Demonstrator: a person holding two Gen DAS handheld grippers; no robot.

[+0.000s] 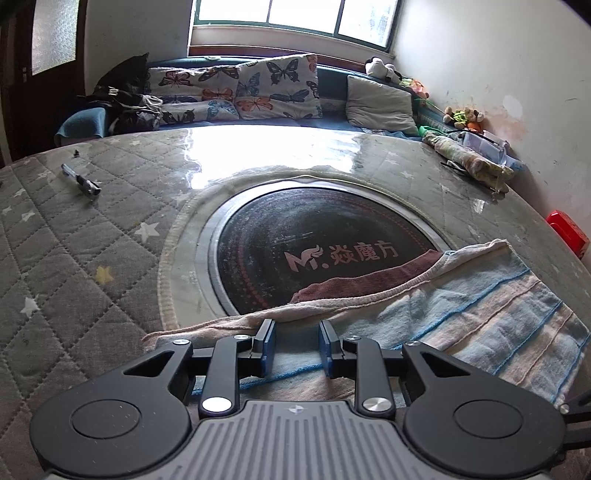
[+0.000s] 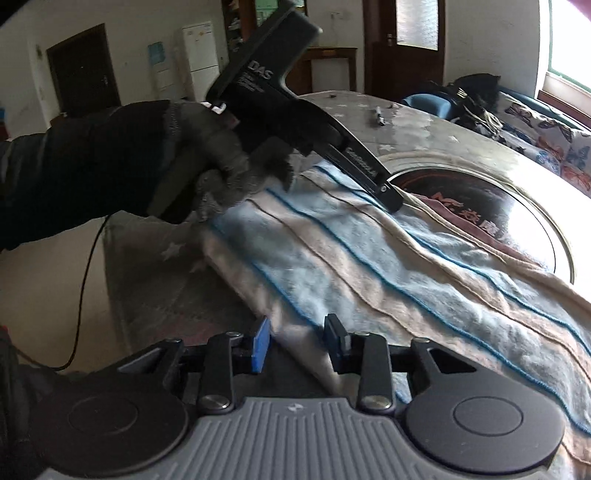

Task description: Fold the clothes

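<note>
A striped towel (image 1: 480, 314) lies flat on the near right of the round counter (image 1: 92, 240) — a grey quilted star cover under clear plastic, with a black hotplate (image 1: 295, 236) set in its middle. The left claw (image 1: 296, 345) rests over the towel's near edge, jaws parted and empty. The right claw (image 2: 297, 341) hangs parted over another edge, gripping nothing. Far off, butterfly pillows (image 1: 258, 88) line a sofa below the window (image 1: 295, 18) — a pen (image 1: 81, 181) lies far left.
</note>
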